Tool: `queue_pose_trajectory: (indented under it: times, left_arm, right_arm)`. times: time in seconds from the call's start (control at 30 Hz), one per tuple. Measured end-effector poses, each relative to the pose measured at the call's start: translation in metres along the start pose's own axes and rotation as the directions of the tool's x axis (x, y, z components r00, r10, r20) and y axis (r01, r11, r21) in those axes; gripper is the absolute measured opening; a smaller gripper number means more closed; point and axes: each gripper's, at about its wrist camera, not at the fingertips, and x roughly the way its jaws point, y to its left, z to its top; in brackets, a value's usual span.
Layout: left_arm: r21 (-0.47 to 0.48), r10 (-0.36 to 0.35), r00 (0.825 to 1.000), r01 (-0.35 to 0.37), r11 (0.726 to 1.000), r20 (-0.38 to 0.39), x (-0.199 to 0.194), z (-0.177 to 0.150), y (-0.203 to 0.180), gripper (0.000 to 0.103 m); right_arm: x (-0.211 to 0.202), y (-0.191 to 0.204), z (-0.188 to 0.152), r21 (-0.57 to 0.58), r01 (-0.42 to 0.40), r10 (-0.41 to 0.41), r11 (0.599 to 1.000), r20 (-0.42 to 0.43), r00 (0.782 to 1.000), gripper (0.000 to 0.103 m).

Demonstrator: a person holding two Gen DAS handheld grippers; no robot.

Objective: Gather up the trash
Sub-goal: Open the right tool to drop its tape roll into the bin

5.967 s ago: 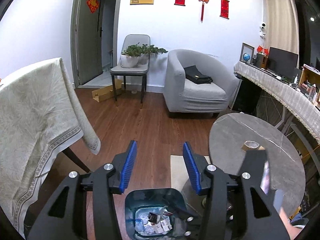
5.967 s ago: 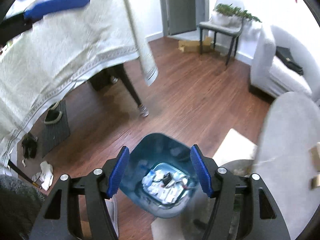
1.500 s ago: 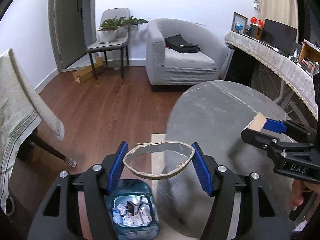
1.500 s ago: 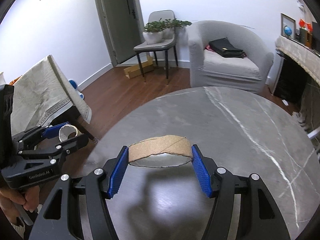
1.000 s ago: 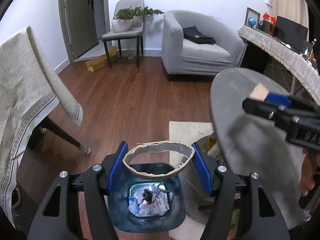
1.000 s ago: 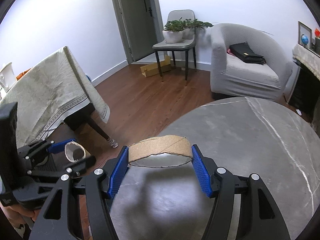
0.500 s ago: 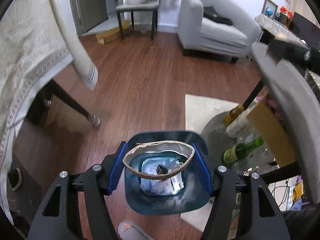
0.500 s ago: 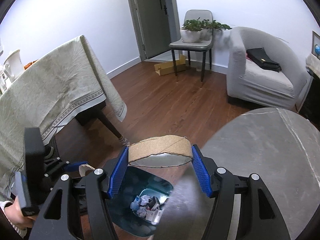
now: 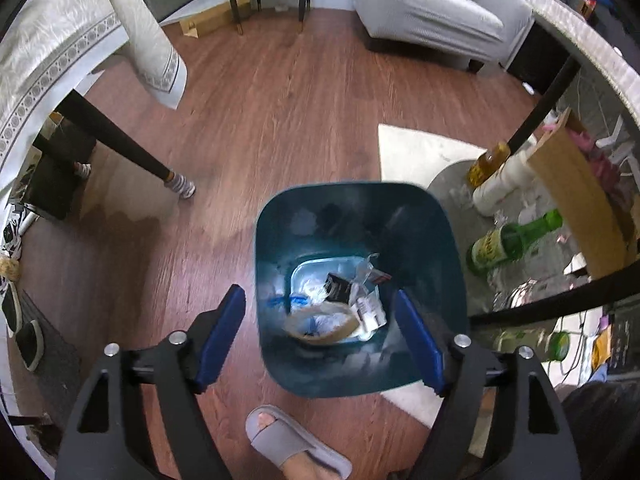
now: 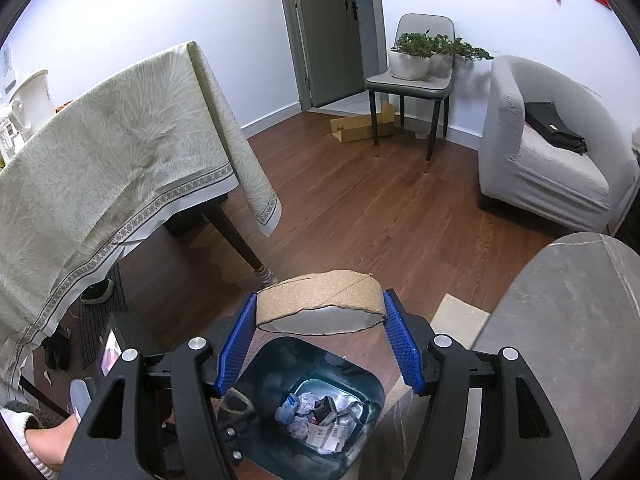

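A dark teal trash bin [image 9: 360, 240] stands on the wood floor, holding crumpled paper and wrappers. My left gripper [image 9: 320, 332] is open and empty right above it. A torn cardboard ring [image 9: 320, 326] lies inside the bin on the trash. My right gripper [image 10: 320, 344] is shut on a second cardboard ring [image 10: 320, 300] and holds it above the far rim of the bin [image 10: 304, 408].
A round grey marble table [image 10: 568, 340] is at the right, with bottles [image 9: 508, 242] and a cardboard piece [image 9: 576, 196] on its base. A cloth-covered table [image 10: 112, 152] stands left. A slippered foot [image 9: 296, 440] is beside the bin. An armchair [image 10: 548, 148] stands behind.
My left gripper has opened and its cardboard ring has dropped into the bin. My right gripper has moved off the marble table and over the bin with its ring.
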Motion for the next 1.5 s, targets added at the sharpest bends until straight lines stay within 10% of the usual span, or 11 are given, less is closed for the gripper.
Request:
queue_pose_trajectory:
  times: [0.87,1.5]
  left_arm:
    - [-0.145,0.006,0.967,0.032,0.989,0.254,-0.095,0.008,0.065,0.057]
    - [-0.118,-0.018,0.915,0.072,0.99,0.403,-0.164,0.03,0.04,0.043]
  right_arm:
    - [0.108,0.037,-0.04,-0.008,0.019,-0.02,1.0,-0.213,0.977,0.064]
    - [0.16,0.025,-0.129,0.011,0.029,-0.021,1.0,-0.441,0.897,0.075]
